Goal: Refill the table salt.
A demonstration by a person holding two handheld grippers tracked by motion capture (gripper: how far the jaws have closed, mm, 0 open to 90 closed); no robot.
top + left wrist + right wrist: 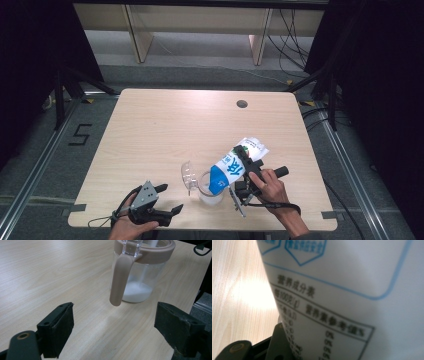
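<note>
Some white powder (pixel 137 291) in jug (pixel 150 267)

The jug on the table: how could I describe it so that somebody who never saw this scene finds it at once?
Look at the near edge of the wooden table, between the two hands. The jug stands there, with a blue and white bag tipped over its mouth. It is the one clear container, with a beige rim and handle and some white powder inside.

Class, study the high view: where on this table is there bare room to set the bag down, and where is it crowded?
The table is bare across its far half, from the cable hole to the left edge. The near middle is crowded: the pitcher, its open lid, and the tilted bag gripped by the right gripper. The left gripper, jaws open, takes the near left corner.
</note>
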